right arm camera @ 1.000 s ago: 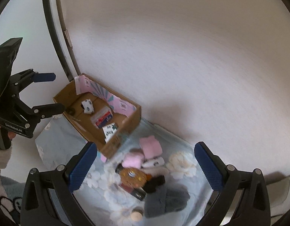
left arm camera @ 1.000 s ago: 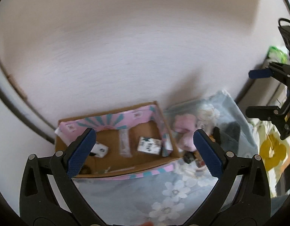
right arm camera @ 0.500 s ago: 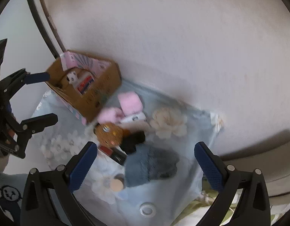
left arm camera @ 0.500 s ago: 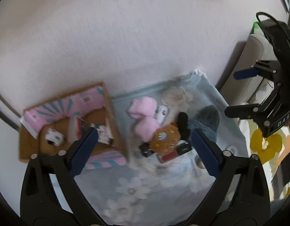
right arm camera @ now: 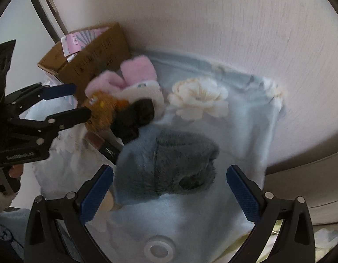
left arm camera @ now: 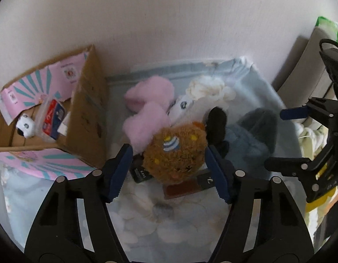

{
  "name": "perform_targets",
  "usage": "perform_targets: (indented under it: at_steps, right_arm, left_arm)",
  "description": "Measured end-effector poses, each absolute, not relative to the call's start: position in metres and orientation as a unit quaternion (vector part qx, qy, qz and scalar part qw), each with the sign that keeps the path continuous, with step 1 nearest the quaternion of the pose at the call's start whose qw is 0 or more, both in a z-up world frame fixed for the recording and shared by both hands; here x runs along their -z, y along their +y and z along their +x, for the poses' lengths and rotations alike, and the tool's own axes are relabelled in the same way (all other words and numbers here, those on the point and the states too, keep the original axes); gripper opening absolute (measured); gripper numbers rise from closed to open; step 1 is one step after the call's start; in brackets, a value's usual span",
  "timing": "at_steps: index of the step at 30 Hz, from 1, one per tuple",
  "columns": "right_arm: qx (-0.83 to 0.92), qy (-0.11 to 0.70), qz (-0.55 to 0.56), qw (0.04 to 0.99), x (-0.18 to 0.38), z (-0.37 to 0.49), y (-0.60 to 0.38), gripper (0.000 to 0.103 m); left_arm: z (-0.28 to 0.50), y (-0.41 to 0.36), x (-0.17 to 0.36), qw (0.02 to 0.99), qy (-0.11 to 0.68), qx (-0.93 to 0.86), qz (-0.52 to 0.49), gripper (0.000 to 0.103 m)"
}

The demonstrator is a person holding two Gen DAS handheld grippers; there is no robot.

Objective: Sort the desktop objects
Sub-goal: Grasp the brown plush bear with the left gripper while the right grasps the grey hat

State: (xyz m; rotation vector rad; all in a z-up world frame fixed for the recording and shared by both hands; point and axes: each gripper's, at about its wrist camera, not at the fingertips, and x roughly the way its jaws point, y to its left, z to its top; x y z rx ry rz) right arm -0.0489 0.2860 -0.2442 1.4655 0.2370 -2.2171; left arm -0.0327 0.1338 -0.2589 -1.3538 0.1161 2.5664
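A brown plush toy (left arm camera: 175, 153) lies on the floral cloth (left arm camera: 147, 219), on top of dark flat packets (left arm camera: 184, 188). My left gripper (left arm camera: 169, 171) is open with its pads on either side of the brown plush. Pink fluffy items (left arm camera: 149, 105), a white sock (left arm camera: 182, 106) and a black plush piece (left arm camera: 216, 122) lie behind it. A blue-grey furry item (right arm camera: 166, 164) lies just ahead of my open right gripper (right arm camera: 169, 195). The brown plush also shows in the right wrist view (right arm camera: 103, 109).
A cardboard box (left arm camera: 87, 109) with pink flaps stands at the left against the wall and holds small packets and a white toy (left arm camera: 26, 127). A white ring (right arm camera: 157, 248) lies on the cloth near me. A beige couch edge (left arm camera: 300, 70) is at the right.
Both grippers have moved down and closer to the pile. The left one shifted right from the box to straddle the brown plush; the right one came over the blue-grey furry item.
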Motion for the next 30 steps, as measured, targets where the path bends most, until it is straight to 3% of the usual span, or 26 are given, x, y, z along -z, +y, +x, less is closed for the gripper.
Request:
perform_targets:
  at_steps: [6, 8, 12, 17, 19, 25, 30]
  right_arm:
    - [0.798, 0.081, 0.547, 0.241, 0.272, -0.054, 0.289, 0.103]
    - [0.796, 0.069, 0.547, 0.248, 0.277, -0.055, 0.290, 0.103]
    - [0.795, 0.053, 0.544, 0.262, 0.282, -0.056, 0.292, 0.102]
    - [0.801, 0.059, 0.533, 0.267, 0.280, -0.054, 0.290, 0.084]
    - [0.804, 0.061, 0.528, 0.265, 0.278, -0.054, 0.291, 0.069]
    - [0.809, 0.060, 0.523, 0.263, 0.271, -0.052, 0.289, 0.039]
    - [0.816, 0.072, 0.513, 0.257, 0.259, -0.047, 0.290, 0.031]
  left_arm:
    - [-0.039, 0.142, 0.273, 0.119, 0.041, -0.877, -0.464, 0.065]
    - [-0.040, 0.144, 0.275, 0.122, 0.041, -0.874, -0.468, 0.057]
    - [-0.039, 0.149, 0.274, 0.131, 0.048, -0.873, -0.468, 0.051]
    - [-0.036, 0.148, 0.269, 0.135, 0.039, -0.872, -0.468, 0.044]
    - [-0.034, 0.147, 0.266, 0.139, 0.037, -0.873, -0.466, 0.041]
    - [-0.033, 0.149, 0.256, 0.149, 0.045, -0.876, -0.457, 0.036]
    - [-0.032, 0.146, 0.241, 0.156, 0.042, -0.878, -0.450, 0.035]
